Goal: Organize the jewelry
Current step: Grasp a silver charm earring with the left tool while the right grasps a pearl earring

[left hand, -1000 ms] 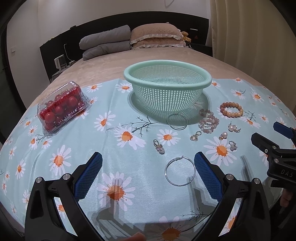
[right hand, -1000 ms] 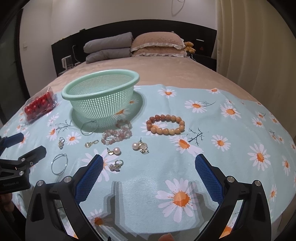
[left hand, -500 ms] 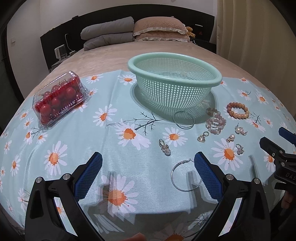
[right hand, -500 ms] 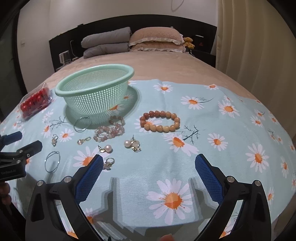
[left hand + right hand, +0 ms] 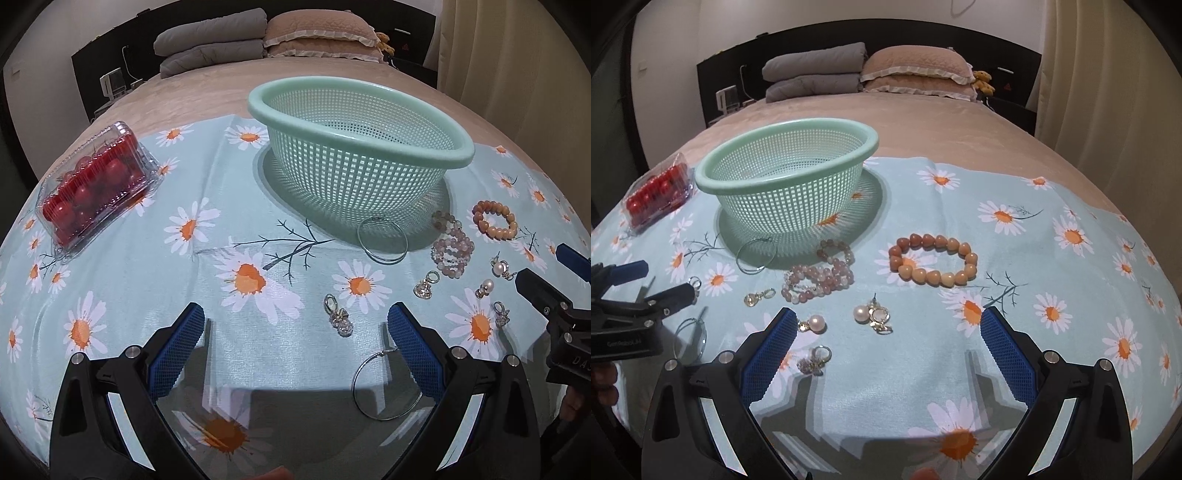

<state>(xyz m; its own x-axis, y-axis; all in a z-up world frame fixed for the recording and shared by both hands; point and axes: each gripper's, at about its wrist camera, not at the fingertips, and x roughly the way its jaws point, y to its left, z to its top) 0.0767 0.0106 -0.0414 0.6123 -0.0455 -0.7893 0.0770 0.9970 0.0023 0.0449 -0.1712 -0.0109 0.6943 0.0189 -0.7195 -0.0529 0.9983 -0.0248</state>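
Observation:
A mint green mesh basket (image 5: 362, 147) (image 5: 786, 181) stands on the daisy cloth with nothing visible inside. Jewelry lies in front of it: a silver hoop (image 5: 384, 240) at its base, a second hoop (image 5: 386, 386) by my left gripper's right finger, a pink bead bracelet (image 5: 820, 277), an orange bead bracelet (image 5: 932, 264), pearl earrings (image 5: 871, 314) and small crystal earrings (image 5: 338, 319). My left gripper (image 5: 295, 332) hovers open over the cloth, holding nothing. My right gripper (image 5: 884, 332) is open above the pearl earrings, also holding nothing.
A clear box of red cherry tomatoes (image 5: 94, 188) sits at the left on the cloth. Folded grey quilts (image 5: 816, 77) and pillows (image 5: 916, 72) lie at the head of the bed. A curtain (image 5: 1108, 74) hangs on the right.
Both grippers moved forward and lower toward the jewelry. The left one drifted left, so the near hoop now lies by its right finger. Both stayed open.

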